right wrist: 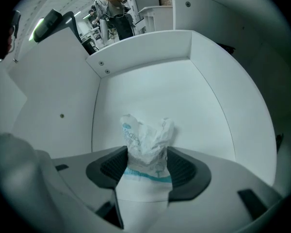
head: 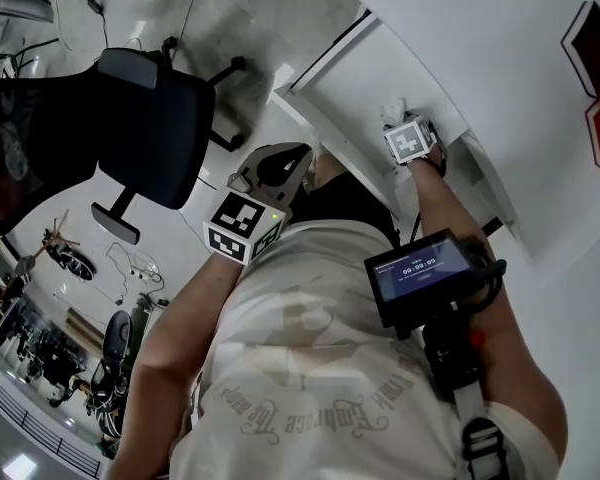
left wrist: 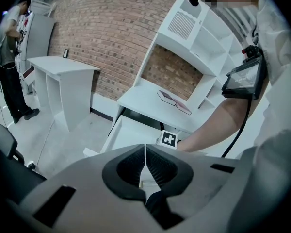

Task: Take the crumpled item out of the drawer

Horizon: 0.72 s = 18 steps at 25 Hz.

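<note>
- The right gripper has its jaws set wide and closed on the crumpled item; the dark ribbed pads press on it from both sides
- The crumpled item is a white, thin, wrinkled wrapper or bag; its top is bunched into two creased peaks that stand up above the pads; a teal band and some pale blue print run across it, too small to read; its lower part widens and drops out of view between the jaws
- It is inside the open drawer, in front of the white floor and the back corner; I cannot tell whether it rests on that floor or hangs clear of it
- From the head view the right gripper reaches down into the drawer, with a bit of the white item showing just past its marker cube; a small screen is strapped to that forearm
- The left gripper has its jaws closed together with nothing in them, only a thin slit of light between the pads; it hangs near the person's body, well apart from the drawer
- Above the drawer lies the white counter with red-covered books flat on it
- Farther off: a black office chair on the pale floor; a brick wall; a person standing by another white counter
</note>
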{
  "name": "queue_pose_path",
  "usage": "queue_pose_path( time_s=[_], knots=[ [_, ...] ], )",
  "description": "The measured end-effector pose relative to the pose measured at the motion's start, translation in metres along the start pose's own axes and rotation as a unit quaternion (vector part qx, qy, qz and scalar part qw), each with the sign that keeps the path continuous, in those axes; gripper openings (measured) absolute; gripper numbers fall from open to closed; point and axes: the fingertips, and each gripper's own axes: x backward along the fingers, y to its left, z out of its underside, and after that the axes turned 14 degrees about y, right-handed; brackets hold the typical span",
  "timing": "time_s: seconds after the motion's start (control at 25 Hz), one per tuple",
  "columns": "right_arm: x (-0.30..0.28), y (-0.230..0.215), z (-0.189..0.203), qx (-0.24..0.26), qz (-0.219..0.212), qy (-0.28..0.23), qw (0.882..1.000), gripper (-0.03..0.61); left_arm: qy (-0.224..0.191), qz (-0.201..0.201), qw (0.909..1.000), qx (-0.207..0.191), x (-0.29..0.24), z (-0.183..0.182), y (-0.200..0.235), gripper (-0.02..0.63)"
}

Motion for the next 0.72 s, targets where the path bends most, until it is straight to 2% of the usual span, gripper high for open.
queue_pose_path(
  time_s=[0.24, 0.52, 0.72],
  knots=[
    [-0.002, 0.002, 0.009, 0.000, 0.002, 0.030, 1.000, 0.239, -0.004, -0.006, 1.0000, -0.004, 0.002, -0.005, 0.003, 0.028],
    [0.004, 0.000, -0.008, 0.005, 0.013, -0.008, 1.000, 0.225, -0.001, -0.009, 0.9999, -0.010, 0.003, -0.004, 0.007, 0.028],
    [0.000, 0.000, -0.008, -0.006, 0.008, -0.009, 1.000, 0.221, -0.002, -0.010, 0.9997, -0.023, 0.000, -0.008, 0.010, 0.028]
  ],
)
